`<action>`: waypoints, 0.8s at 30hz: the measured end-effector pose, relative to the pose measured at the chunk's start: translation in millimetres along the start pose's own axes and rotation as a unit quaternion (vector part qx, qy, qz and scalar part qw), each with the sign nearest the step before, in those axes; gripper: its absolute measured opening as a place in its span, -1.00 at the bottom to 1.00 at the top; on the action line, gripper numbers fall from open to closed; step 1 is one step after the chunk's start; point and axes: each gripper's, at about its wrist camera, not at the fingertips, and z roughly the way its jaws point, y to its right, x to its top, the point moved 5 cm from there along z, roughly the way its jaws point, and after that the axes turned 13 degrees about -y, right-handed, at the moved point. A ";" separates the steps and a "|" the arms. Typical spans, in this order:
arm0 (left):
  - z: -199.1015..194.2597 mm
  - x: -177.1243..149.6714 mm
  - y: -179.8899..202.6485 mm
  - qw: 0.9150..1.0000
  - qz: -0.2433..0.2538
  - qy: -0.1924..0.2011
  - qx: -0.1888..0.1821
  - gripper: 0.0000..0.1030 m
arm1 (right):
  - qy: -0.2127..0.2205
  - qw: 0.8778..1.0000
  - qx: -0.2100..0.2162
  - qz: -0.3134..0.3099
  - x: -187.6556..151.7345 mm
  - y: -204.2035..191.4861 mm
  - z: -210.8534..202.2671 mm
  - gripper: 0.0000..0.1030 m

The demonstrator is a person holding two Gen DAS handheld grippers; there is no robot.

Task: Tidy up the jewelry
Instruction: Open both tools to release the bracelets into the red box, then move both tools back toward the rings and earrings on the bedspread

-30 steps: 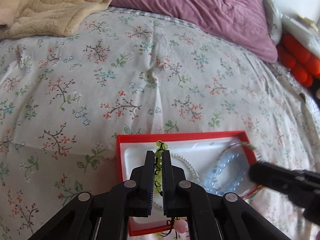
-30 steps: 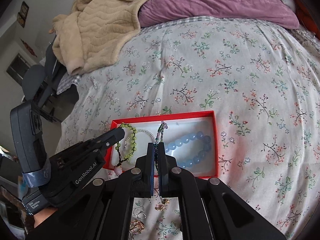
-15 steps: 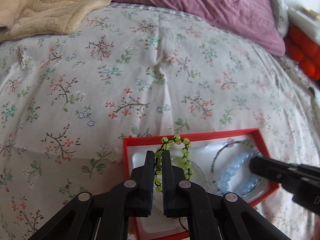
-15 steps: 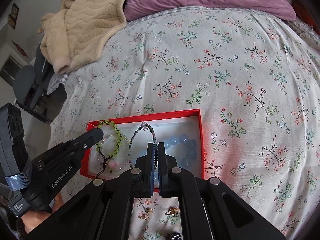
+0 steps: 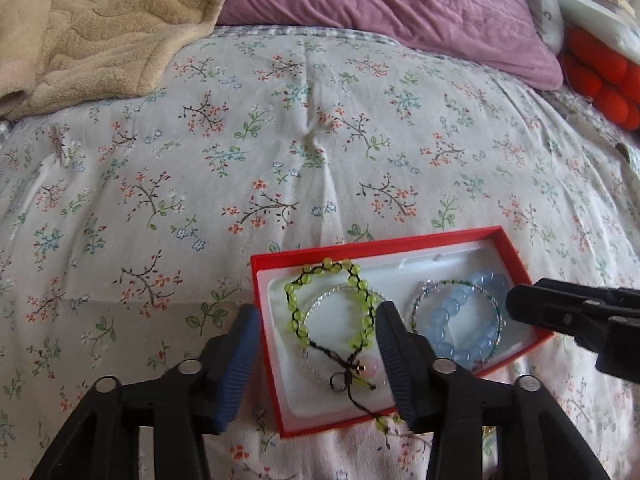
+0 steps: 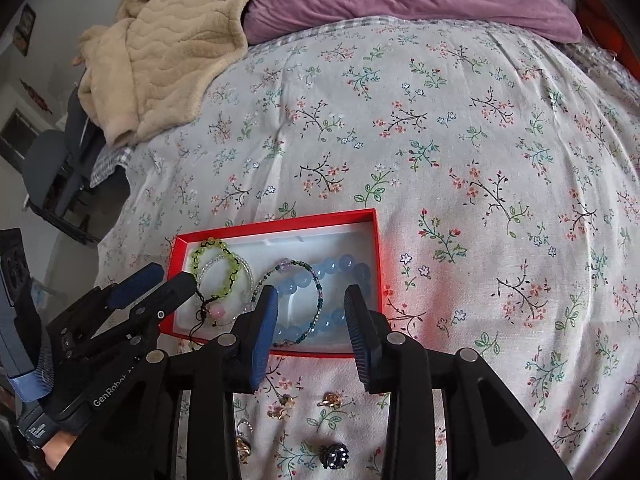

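Observation:
A red box [image 5: 372, 249] [image 6: 280, 224] with a white lining lies on the floral bedspread. Inside lie a green bead bracelet [image 5: 294, 304] [image 6: 230, 276], a thin clear bead bracelet [image 5: 324, 300], a thin dark bead bracelet [image 5: 420, 304] [image 6: 280, 270] and a chunky blue bead bracelet [image 5: 448, 312] [image 6: 352, 264]. My left gripper [image 5: 316, 320] [image 6: 160, 276] is open and empty, straddling the box's left end. My right gripper [image 6: 310, 300] is open and empty at the box's near edge; it also shows in the left wrist view [image 5: 520, 304].
Several small rings and earrings [image 6: 328, 400] lie on the bedspread in front of the box, with a dark beaded piece [image 6: 334, 454]. A beige blanket [image 5: 100, 20] and a purple pillow [image 5: 400, 8] lie at the bed's far end. Orange cushions [image 5: 600, 76] sit at the right.
Both grippers were shut, the left on the green bracelet and the right on the thin dark bracelet. Both have opened, and the bracelets now lie in the box.

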 end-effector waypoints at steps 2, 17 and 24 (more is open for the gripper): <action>-3.7 -6.2 0.8 1.000 0.003 -0.004 0.009 0.20 | 0.001 1.000 -0.007 -0.001 -5.5 0.6 -4.9 -0.27; -16.8 -58.8 -11.4 0.998 -0.028 -0.062 0.013 0.75 | -0.012 0.998 -0.059 -0.016 -55.3 -1.8 -24.8 0.22; -17.9 -81.1 -13.1 0.995 -0.029 -0.095 0.011 0.84 | -0.024 0.996 -0.084 -0.004 -77.5 6.9 -28.9 0.28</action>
